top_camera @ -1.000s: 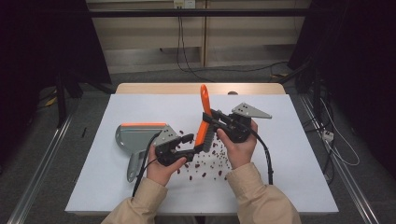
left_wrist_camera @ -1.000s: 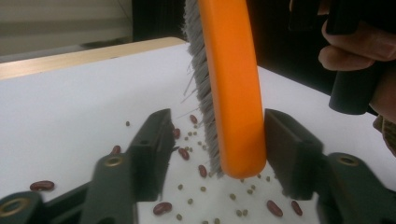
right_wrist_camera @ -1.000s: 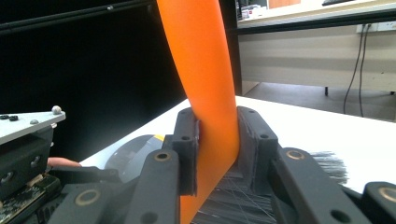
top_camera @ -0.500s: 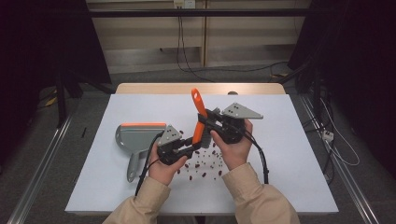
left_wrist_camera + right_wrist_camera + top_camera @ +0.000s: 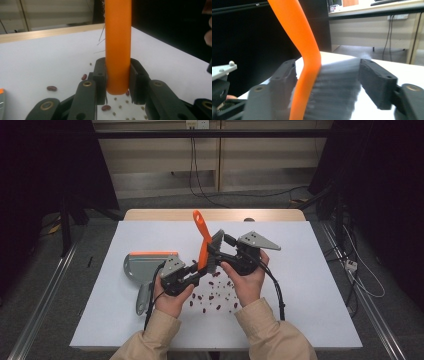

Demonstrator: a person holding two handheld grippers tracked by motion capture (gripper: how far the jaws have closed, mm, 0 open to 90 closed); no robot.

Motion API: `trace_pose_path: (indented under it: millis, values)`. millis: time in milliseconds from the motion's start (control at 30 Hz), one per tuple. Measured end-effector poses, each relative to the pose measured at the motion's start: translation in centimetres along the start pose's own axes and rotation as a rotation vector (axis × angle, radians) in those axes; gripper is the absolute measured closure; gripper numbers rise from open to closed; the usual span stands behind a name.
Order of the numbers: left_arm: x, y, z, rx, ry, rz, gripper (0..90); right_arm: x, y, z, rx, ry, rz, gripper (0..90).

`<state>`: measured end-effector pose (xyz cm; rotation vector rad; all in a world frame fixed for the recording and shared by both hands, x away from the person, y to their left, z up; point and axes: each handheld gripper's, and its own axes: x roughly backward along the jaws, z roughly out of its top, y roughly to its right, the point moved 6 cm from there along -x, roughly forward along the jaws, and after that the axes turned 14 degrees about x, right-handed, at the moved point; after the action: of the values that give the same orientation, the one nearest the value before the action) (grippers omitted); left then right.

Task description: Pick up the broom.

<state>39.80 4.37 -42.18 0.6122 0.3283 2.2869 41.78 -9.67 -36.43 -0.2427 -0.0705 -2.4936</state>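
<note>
Near desk edge at 6 o'clock: sleeves come in, bare white surface either side of the hands. Scattered beans lie between the hands. Left claw is clamped tight on the lower end of the orange brush, which stands nearly upright mid-desk. Right claw at 3 o'clock of the brush: jaws have just been opening, now apart, bristles and handle between them, left pad just beside the handle; contact unclear. Grey dustpan at 9 o'clock, near. Far half of desk open to 12 o'clock edge.
</note>
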Motion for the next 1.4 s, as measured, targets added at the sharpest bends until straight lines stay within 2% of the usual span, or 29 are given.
trace_pose_path:
  millis: [33,100,200,233,300,367,400,433,500,600,700,767,833,867,900,967,1000,1033,1067,1100,1133,1167,1200,1233,1267,1300,1400]
  values:
    - [0.0,0.0,0.1,0.006,0.005,0.002,71.1,-0.4,-0.2,-0.7,-0.023,-0.027,-0.014,25.5]
    - [0.0,0.1,0.1,0.002,0.014,0.010,71.1,-0.6,-0.3,-0.9,-0.032,-0.038,-0.018,23.6]
    - [-0.1,0.5,0.0,-0.004,0.019,0.007,71.1,-1.3,-1.0,-1.5,-0.057,-0.056,-0.004,22.9]
    - [-0.2,0.7,0.0,-0.012,0.017,0.005,71.0,-1.7,-1.5,-1.5,-0.064,-0.056,0.005,23.2]
    - [-0.2,1.0,-0.1,-0.030,0.026,0.006,70.9,-1.8,-1.7,-1.5,-0.068,-0.057,-0.006,23.0]
    - [-0.2,1.3,0.0,-0.032,0.044,-0.003,70.4,-1.9,-1.9,-1.5,-0.080,-0.061,-0.020,23.7]
    - [-0.1,1.4,0.1,-0.048,0.054,-0.001,69.9,-2.1,-2.0,-1.5,-0.108,-0.071,-0.028,24.7]
    - [0.0,1.5,0.1,-0.065,0.057,0.003,69.9,-2.1,-2.0,-1.5,-0.108,-0.071,-0.028,24.7]
    - [0.2,2.0,0.3,-0.056,0.075,0.004,69.2,-2.0,-2.1,-1.6,-0.115,-0.085,-0.045,35.3]
    - [0.3,2.8,0.4,-0.118,0.093,0.014,68.4,-1.9,-1.9,-1.6,-0.145,-0.094,-0.064,43.4]
    - [0.3,3.1,0.4,-0.126,0.093,0.010,67.4,-1.8,-1.8,-1.6,-0.164,-0.099,-0.059,46.5]
    - [0.2,3.2,0.4,-0.154,0.089,0.022,65.0,-1.5,-1.8,-1.6,-0.215,-0.113,-0.045,54.5]
    - [-0.2,3.5,0.3,-0.161,0.082,0.030,61.2,-1.5,-1.9,-1.7,-0.267,-0.123,-0.027,61.2]
    - [-0.2,3.5,0.3,-0.161,0.082,0.030,59.6,-1.5,-1.9,-1.7,-0.267,-0.123,-0.027,61.2]
    - [-0.3,3.4,0.3,-0.145,0.071,0.020,59.6,-1.5,-1.8,-1.8,-0.289,-0.129,-0.019,63.5]
    - [-0.4,3.3,0.3,-0.144,0.065,0.000,60.6,-1.5,-1.5,-1.9,-0.321,-0.128,-0.001,69.3]
    - [-0.3,3.2,0.3,-0.143,0.052,0.006,51.4,-1.3,-0.7,-1.9,-0.302,-0.114,-0.028,69.4]
    - [-0.1,2.9,0.4,-0.142,0.059,0.024,51.4,-1.3,-0.7,-1.9,-0.302,-0.114,-0.028,69.4]
    - [0.0,2.6,0.5,-0.137,0.061,0.034,44.6,-1.2,-0.2,-1.9,-0.315,-0.107,-0.025,69.4]
    - [0.0,2.4,0.6,-0.121,0.055,0.025,37.9,-0.7,0.9,-1.8,-0.311,-0.098,-0.037,69.4]
    - [0.1,2.2,0.6,-0.096,0.055,0.015,34.6,-0.5,1.4,-1.8,-0.296,-0.107,-0.039,69.4]
    - [0.2,2.0,0.7,-0.097,0.053,0.016,30.7,-0.5,1.4,-1.8,-0.296,-0.107,-0.039,69.4]
    - [0.2,1.9,0.8,-0.090,0.052,0.014,30.7,-0.4,1.8,-1.8,-0.280,-0.111,-0.039,69.4]
    - [0.2,1.8,0.9,-0.080,0.053,0.006,27.7,0.0,2.5,-1.9,-0.237,-0.129,-0.045,69.4]
    - [0.3,1.7,0.9,-0.067,0.052,-0.005,27.7,0.0,2.5,-1.9,-0.237,-0.129,-0.045,69.4]
    - [0.4,1.4,1.1,-0.053,0.052,-0.010,23.5,0.5,3.1,-1.9,-0.202,-0.136,-0.041,69.4]
    - [0.6,1.1,1.3,-0.050,0.058,-0.012,21.7,1.0,3.7,-1.9,-0.187,-0.146,-0.048,69.4]
